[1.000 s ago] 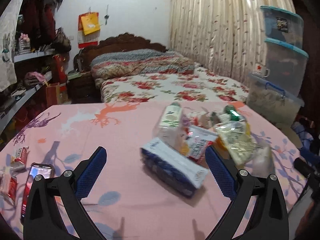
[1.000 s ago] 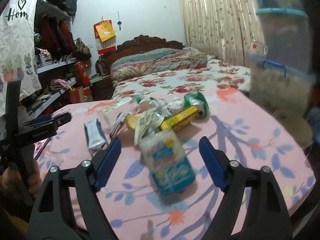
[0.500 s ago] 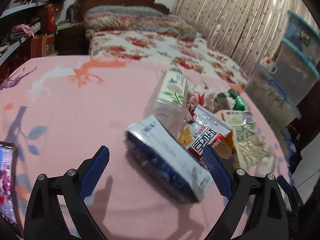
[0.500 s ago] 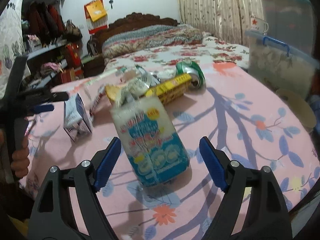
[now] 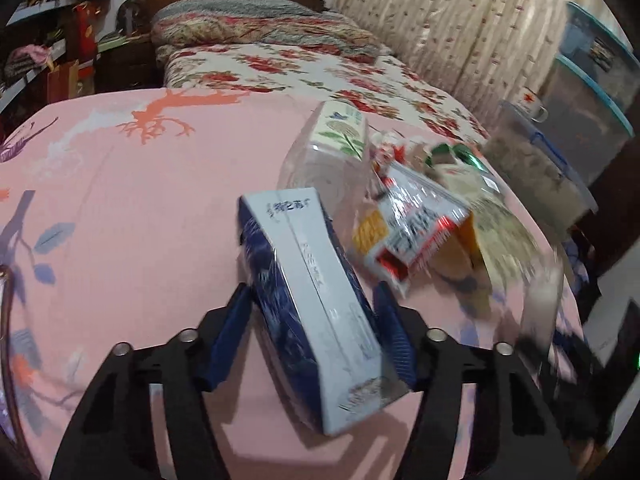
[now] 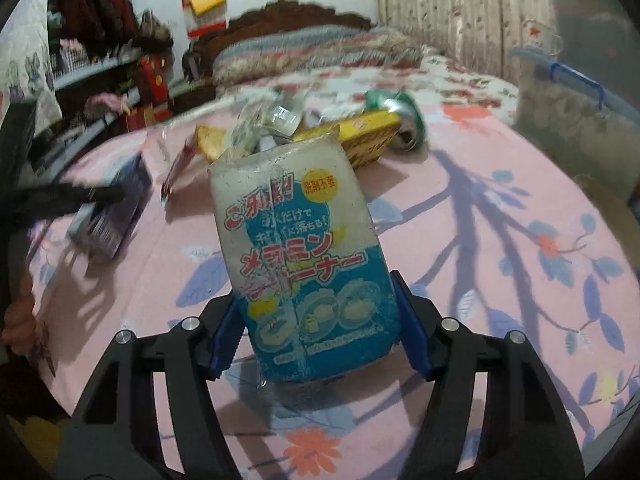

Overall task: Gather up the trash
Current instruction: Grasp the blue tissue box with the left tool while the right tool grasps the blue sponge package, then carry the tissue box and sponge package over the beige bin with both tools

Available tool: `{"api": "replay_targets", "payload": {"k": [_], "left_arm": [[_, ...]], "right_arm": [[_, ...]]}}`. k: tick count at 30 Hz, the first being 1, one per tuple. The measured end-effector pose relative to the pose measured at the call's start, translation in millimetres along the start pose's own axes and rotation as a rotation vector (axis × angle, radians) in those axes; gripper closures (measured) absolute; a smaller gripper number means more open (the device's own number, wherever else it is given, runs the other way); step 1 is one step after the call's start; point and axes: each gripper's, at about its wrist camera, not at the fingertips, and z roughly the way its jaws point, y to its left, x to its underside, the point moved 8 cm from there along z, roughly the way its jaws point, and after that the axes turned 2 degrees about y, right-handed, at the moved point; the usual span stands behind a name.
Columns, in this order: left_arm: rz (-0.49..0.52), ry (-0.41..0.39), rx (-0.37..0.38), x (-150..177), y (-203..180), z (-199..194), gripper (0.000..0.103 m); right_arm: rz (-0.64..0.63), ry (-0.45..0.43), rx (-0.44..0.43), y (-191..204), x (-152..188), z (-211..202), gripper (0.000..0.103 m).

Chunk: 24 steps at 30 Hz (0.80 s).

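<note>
My left gripper (image 5: 312,340) is shut on a blue and white box (image 5: 308,292) that lies on the pink tablecloth (image 5: 120,200). My right gripper (image 6: 320,328) is shut on a blue and white sponge pack (image 6: 300,248) with Japanese print. Behind both lies a trash heap: a clear plastic pack (image 5: 336,152), a red and white wrapper (image 5: 412,232), a yellow box (image 6: 368,136) and a green can (image 6: 400,112). The left gripper and its box show blurred in the right wrist view (image 6: 108,208).
A bed (image 5: 300,64) with a floral cover stands behind the table. Stacked plastic storage bins (image 5: 580,120) stand at the right by the curtain. Shelves with clutter (image 6: 100,68) line the left wall. A phone edge (image 5: 4,300) lies at the table's far left.
Both grippers moved forward and closed: the left onto the blue and white box, the right onto the sponge pack. Both were open and apart from them before.
</note>
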Motion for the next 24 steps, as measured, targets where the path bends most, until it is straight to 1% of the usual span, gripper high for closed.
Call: {"api": "replay_targets", "payload": {"k": [3,6,8,11,12,13,14,16,17,18,19,20,21,22,23,24], "left_arm": [[0.045,0.013,0.057,21,-8,-14,0.047],[0.081,0.022,0.119,31,-24,-23,0.048],[0.109,0.007,0.161,32,-38,-32,0.049],[0.169,-0.029,0.214,25,-65,-46,0.055],[0.189,-0.041,0.240,22,-77,-50,0.057],[0.210,-0.047,0.266,19,-89,-52,0.060],[0.226,-0.046,0.280,17,-97,-51,0.064],[0.266,-0.027,0.308,12,-119,-44,0.084],[0.286,-0.014,0.322,12,-131,-38,0.087],[0.306,-0.006,0.325,12,-140,-31,0.092],[0.327,0.005,0.314,13,-147,-24,0.092],[0.349,0.034,0.275,17,-151,-12,0.091],[0.352,0.054,0.258,19,-152,-5,0.091],[0.351,0.078,0.248,21,-150,1,0.085],[0.349,0.097,0.234,24,-148,6,0.079],[0.348,0.105,0.205,25,-144,10,0.055]], "right_arm": [[0.059,-0.048,0.043,-23,-2,-14,0.036],[0.145,-0.052,0.080,-53,2,-19,0.036],[0.179,-0.048,0.102,-73,5,-22,0.036],[0.196,-0.028,0.137,-89,11,-22,0.035],[0.206,-0.007,0.145,-95,14,-20,0.033],[0.219,-0.007,0.151,-98,17,-22,0.031],[0.238,-0.011,0.151,-103,19,-23,0.029],[0.254,-0.001,0.136,-105,22,-21,0.023],[0.259,0.006,0.135,-106,24,-19,0.019],[0.265,0.007,0.132,-107,27,-19,0.018],[0.265,0.000,0.126,-108,28,-19,0.017],[0.262,-0.003,0.130,-108,29,-20,0.016],[0.262,-0.005,0.129,-108,31,-21,0.016],[0.266,-0.010,0.119,-107,31,-21,0.016],[0.270,-0.014,0.110,-107,31,-21,0.015],[0.271,-0.017,0.107,-108,30,-20,0.013]]}}
